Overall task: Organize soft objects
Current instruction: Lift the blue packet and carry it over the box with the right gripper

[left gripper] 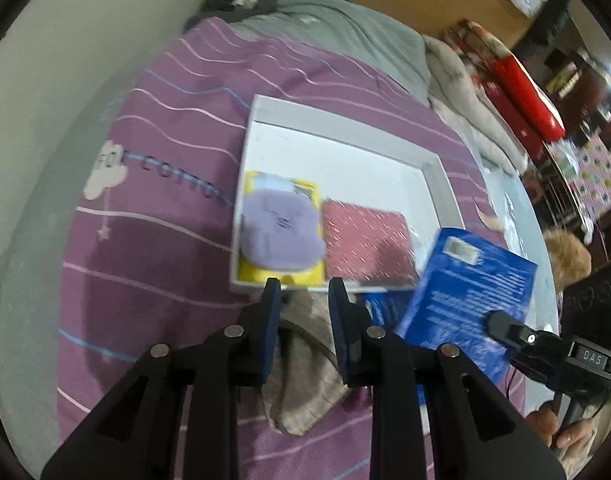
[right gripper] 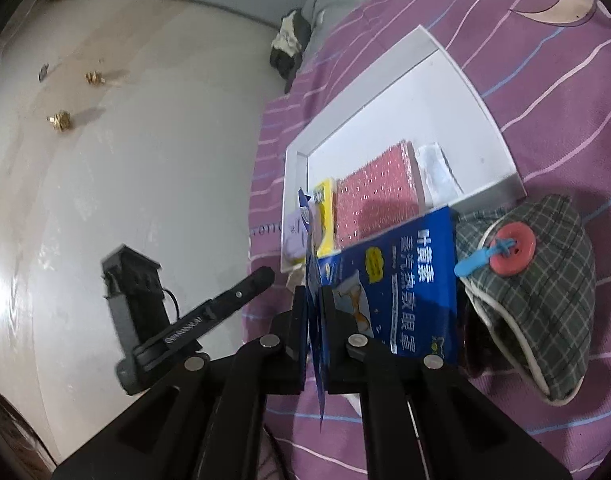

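A white shallow tray lies on the purple striped bedspread. In it are a fluffy lilac pouch on a yellow packet, a red dotted packet and a clear packet. My right gripper is shut on a blue printed packet, held upright at the tray's near corner. My left gripper holds a beige checked cloth that hangs from its pads, just short of the tray's front rim.
A green plaid cap with a red button lies on the bed right of the blue packet. A pale wall borders the bed. A grey pillow and folded blankets lie beyond the tray. A person's hand grips the right handle.
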A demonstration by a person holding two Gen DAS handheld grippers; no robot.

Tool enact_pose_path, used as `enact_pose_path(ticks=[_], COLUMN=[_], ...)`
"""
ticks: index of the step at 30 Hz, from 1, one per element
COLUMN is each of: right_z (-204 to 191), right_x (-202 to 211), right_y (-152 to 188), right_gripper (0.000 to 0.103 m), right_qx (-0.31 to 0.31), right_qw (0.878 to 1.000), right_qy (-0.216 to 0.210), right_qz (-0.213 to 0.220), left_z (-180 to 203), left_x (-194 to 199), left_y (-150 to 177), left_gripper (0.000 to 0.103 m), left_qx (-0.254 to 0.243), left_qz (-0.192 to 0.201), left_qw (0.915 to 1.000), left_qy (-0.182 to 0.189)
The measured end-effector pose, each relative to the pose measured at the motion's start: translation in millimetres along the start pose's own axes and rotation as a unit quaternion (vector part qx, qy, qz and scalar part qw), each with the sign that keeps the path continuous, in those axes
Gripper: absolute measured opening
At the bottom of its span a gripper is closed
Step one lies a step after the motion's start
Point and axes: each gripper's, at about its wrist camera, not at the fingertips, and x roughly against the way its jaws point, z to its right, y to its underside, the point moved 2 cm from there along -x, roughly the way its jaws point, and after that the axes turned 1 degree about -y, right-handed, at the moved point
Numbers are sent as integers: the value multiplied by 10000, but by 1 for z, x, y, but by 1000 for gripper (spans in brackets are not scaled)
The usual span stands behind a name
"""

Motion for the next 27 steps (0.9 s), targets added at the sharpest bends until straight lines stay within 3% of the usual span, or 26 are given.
enact_pose_path(ticks=[5,10,18,27], right_z=[2,4,19,51], right_x=[-1,-7,-27,-49], right_y=[-12,-23,-37,-59], right_gripper=[4,4,4,4], right_qx=[-282,-639,-1269,-2410], right_qw=[9984,9943,9849,9553], right_qy=[-73,-188,-151,-194], right_qz=[479,829,1168,1701], left_z=[2,13,25,17], left_x=[3,0,-30,-34], left_y=[-2,-5,-12,-16], left_gripper=[26,26,26,26], left_qx=[-18,-228,-444,-297], left_qz=[378,706,571,645], left_qw=[9990,9972,9969,9970], left_qy=[-241,-78,-298,-313])
